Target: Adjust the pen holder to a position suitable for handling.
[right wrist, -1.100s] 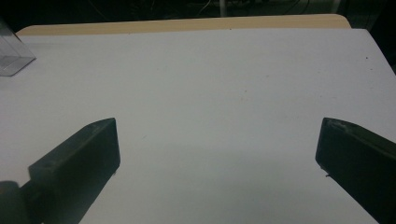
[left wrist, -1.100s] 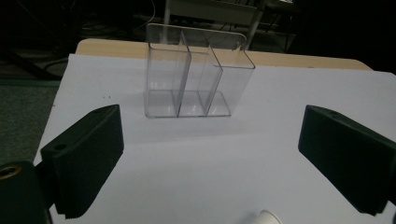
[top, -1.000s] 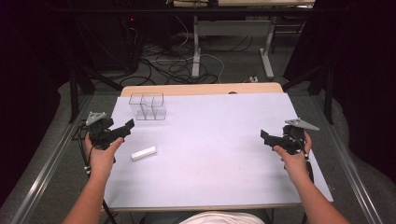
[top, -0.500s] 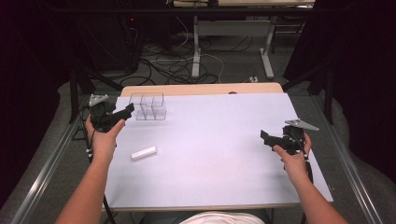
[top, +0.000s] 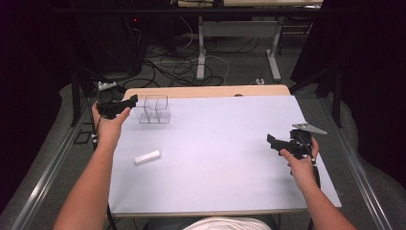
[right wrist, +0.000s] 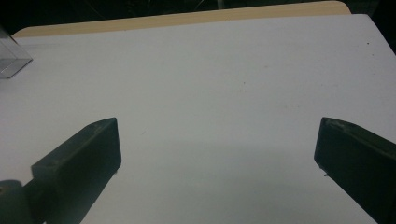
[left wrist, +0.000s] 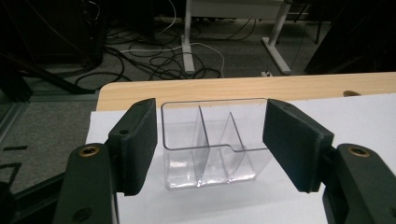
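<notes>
While the right gripper (top: pixel 276 142) hangs over the white sheet (top: pixel 225 158) far to the right of the clear organizer (top: pixel 154 110), the left gripper (top: pixel 125 104) has travelled a good way in the last second. It was near the small white block (top: pixel 147 156) on the near side of the organizer; now it sits at the organizer's left end, near the back left corner of the sheet, by the bare wooden strip (top: pixel 210 91) of the table. In the left gripper view its jaws are spread wide, wider than the organizer (left wrist: pixel 212 142), which stands framed between the two black pads (left wrist: pixel 137 142) with a gap at each side and nothing yet clamped. That reads as a lined-up approach: the person seems to be going for the organizer first, and what remains is to push forward around it and close.

The white block lies untouched, in front of the organizer and a little to its left. In the right gripper view the right gripper's jaws are also wide apart and empty over bare sheet, and a corner of the organizer (right wrist: pixel 11 60) shows at the far left edge.
</notes>
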A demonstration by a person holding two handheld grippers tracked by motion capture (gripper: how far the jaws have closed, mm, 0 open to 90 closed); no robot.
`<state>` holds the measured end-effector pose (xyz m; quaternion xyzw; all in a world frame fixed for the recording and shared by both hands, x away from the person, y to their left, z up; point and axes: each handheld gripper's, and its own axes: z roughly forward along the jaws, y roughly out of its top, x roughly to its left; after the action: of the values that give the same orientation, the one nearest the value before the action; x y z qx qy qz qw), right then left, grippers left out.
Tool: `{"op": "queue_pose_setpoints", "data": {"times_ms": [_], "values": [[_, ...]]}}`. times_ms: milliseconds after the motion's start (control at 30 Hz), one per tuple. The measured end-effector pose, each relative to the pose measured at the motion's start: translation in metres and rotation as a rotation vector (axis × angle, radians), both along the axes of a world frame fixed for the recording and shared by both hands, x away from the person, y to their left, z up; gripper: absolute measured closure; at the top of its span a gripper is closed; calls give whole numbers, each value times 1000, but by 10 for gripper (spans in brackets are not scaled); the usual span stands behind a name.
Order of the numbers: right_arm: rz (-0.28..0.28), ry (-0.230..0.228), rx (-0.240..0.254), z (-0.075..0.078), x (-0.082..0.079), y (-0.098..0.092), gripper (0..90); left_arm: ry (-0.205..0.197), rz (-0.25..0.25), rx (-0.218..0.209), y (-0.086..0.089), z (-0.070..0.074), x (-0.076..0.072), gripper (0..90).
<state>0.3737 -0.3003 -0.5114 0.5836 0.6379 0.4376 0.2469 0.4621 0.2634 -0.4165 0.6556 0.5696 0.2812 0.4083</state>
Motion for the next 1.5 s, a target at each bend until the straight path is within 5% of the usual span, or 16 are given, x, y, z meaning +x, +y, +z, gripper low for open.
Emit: {"op": "queue_pose_setpoints", "data": {"times_ms": [300, 800, 933, 1100, 1500], "values": [[0, 13, 14, -2, 1, 1, 9, 80, 24, 45, -4, -1, 23, 405], [3, 27, 30, -6, 3, 0, 23, 132, 64, 75, -10, -10, 54, 572], [0, 38, 43, -7, 3, 1, 26, 184, 78, 70, -5, -16, 59, 598], [6, 41, 47, -7, 3, 1, 30, 202, 107, 51, -1, -21, 61, 624], [17, 34, 48, -7, 3, 2, 38, 242, 90, 87, 2, -32, 67, 741]]}}
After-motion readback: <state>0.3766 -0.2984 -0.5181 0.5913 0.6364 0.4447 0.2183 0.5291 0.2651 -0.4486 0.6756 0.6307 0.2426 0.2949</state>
